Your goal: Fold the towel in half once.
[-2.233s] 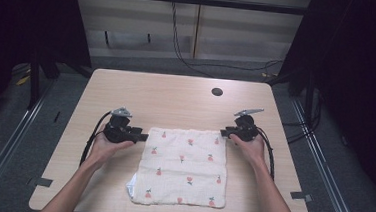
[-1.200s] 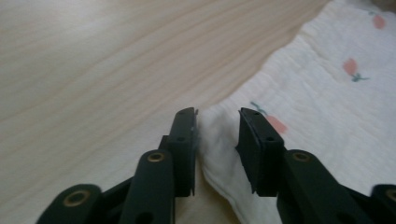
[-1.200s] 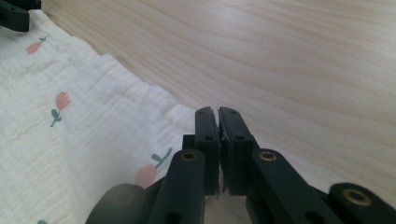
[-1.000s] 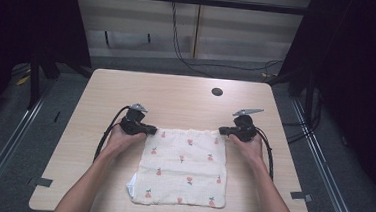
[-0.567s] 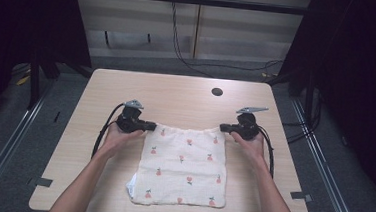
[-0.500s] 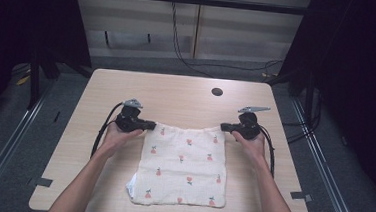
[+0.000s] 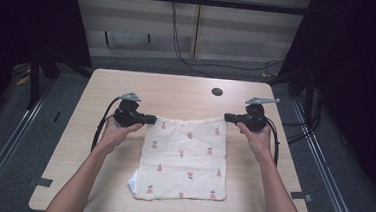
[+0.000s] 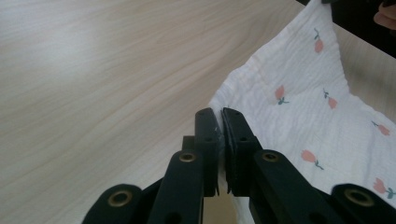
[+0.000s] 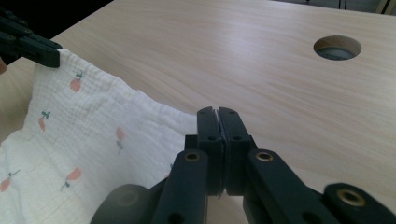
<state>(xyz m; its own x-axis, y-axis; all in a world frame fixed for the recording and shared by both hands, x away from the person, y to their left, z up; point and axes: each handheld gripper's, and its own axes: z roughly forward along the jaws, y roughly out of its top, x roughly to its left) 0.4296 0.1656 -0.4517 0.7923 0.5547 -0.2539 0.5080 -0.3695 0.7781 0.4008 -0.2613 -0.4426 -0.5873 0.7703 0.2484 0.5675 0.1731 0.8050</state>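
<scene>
The cloth (image 7: 185, 158) — white crinkled muslin printed with small red fruit — lies on the table (image 7: 177, 92), toward its near side. It looks light, soft and limp, likely to sag between holds, so its corners are the sensible places to grip. The left gripper (image 7: 151, 119) is clamped on the far-left corner. The right gripper (image 7: 228, 118) pinches the far-right corner, jaws closed — the far edge dips between them.
</scene>
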